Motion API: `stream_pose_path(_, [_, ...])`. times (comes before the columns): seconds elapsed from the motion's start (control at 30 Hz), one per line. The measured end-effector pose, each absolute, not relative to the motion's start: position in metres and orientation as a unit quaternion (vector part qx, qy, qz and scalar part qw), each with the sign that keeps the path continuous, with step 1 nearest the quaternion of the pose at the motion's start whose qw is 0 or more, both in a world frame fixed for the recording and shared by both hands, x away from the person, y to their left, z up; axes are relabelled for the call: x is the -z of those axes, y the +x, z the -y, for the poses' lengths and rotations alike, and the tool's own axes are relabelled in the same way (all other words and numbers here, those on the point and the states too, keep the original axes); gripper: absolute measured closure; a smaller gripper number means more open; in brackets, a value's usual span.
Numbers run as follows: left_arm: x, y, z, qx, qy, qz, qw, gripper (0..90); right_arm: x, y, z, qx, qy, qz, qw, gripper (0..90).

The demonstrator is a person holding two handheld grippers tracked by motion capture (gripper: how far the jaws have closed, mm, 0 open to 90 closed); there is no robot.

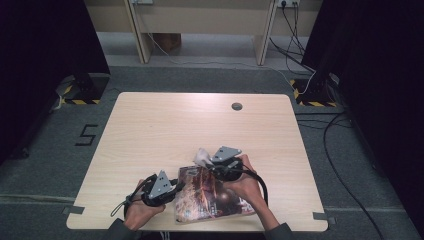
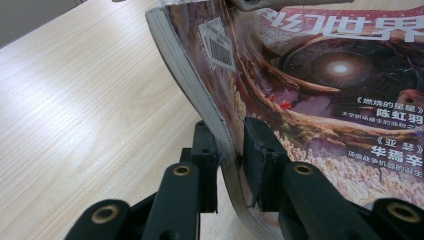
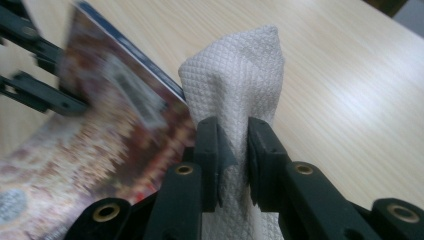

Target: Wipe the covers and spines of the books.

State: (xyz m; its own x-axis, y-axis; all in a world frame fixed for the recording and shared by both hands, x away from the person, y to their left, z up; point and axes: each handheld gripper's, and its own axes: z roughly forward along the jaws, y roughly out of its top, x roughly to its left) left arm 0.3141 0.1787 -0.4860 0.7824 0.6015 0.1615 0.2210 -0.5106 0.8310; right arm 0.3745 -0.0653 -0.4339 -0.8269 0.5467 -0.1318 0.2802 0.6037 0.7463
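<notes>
Black tongs point(image 2: 231, 150) — brass-ringed screws, grey top plates.

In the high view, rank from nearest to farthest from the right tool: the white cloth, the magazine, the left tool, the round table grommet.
1. white cloth: clamped in the right tool.
2. magazine: lying just below the tool, toward the near edge.
3. left tool: at the magazine's left edge, gripping it.
4. round table grommet: near the far edge.
</notes>
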Motion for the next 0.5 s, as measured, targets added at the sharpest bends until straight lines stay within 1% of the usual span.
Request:
stream_pose_path(0.2, [0.486,0.314,-0.178,-0.222,0.84,-0.245,0.431,76.0,0.423,0.364,0.038,-0.398,0.201,-0.879,0.17,77.2])
stream_pose_path(0.3, [0.486,0.314,-0.178,-0.223,0.839,-0.245,0.431,76.0,0.419,0.358,0.028,-0.401,0.18,-0.881,0.178,77.2])
stream_pose_path(0.43, [0.486,0.314,-0.178,-0.223,0.839,-0.243,0.431,76.0,0.416,0.354,0.024,-0.398,0.165,-0.883,0.185,77.2])
stream_pose_path(0.5, [0.485,0.313,-0.177,-0.225,0.84,-0.242,0.43,76.1,0.417,0.355,0.027,-0.399,0.169,-0.883,0.181,77.3])
